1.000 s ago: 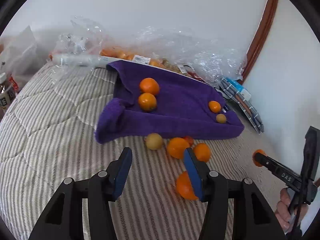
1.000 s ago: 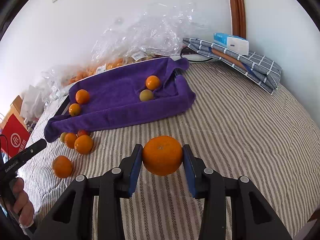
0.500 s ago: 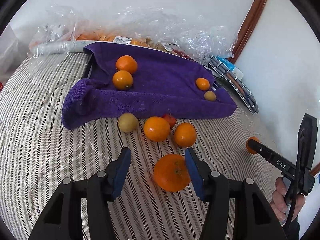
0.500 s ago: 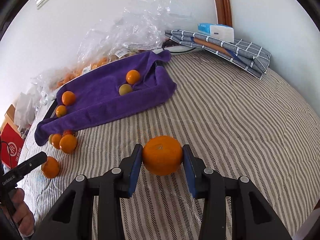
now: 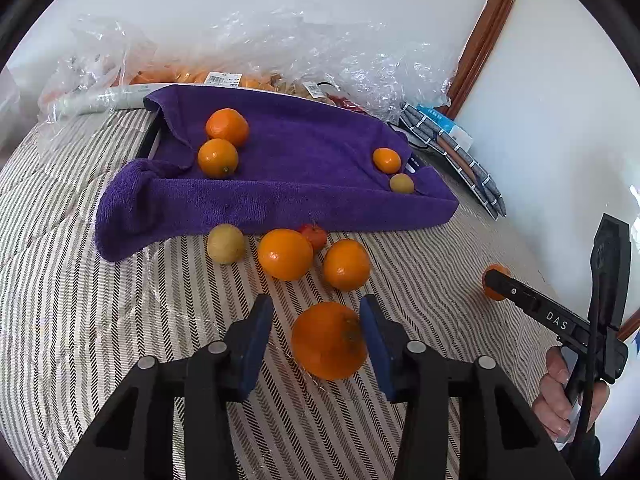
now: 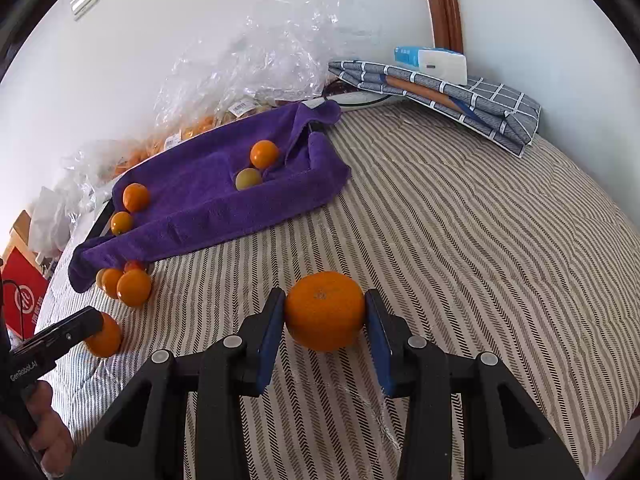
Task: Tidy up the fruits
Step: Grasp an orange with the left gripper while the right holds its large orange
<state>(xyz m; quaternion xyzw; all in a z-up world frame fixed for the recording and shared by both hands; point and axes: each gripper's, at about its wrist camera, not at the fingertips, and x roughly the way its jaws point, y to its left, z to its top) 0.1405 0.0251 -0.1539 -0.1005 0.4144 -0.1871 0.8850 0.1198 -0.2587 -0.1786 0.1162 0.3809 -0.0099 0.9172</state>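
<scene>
I have two pickups going at once. My right tongs (image 6: 325,322) are clamped on a large round orange mandarin (image 6: 325,311), both blue pads pressed against its sides, and it hangs above the striped quilted bed cover (image 6: 480,248), on the near side of the purple towel-lined tray (image 6: 208,204). My left tongs (image 5: 318,340) stand open around a second big orange fruit (image 5: 329,340) lying on the bed cover; the right pad looks to be at or touching its skin, while a clear gap shows on the left side. So I judge the left grasp as not yet made.

Four fruits already sit in the tray: two oranges (image 5: 222,142) at its far left end, and a small orange (image 5: 387,160) with a yellow-green one (image 5: 401,183) at its right end. Just in front of the tray's near edge lies a loose cluster: a pale yellow fruit (image 5: 225,243), two oranges (image 5: 285,254), and a small red fruit (image 5: 314,236) tucked behind them.

Next I would centre the left tongs on the fruit, then close gently; it is round and may roll off if pushed from one side. The right load needs carrying far and left, over the tray's raised rim, and setting down on bare towel.
</scene>
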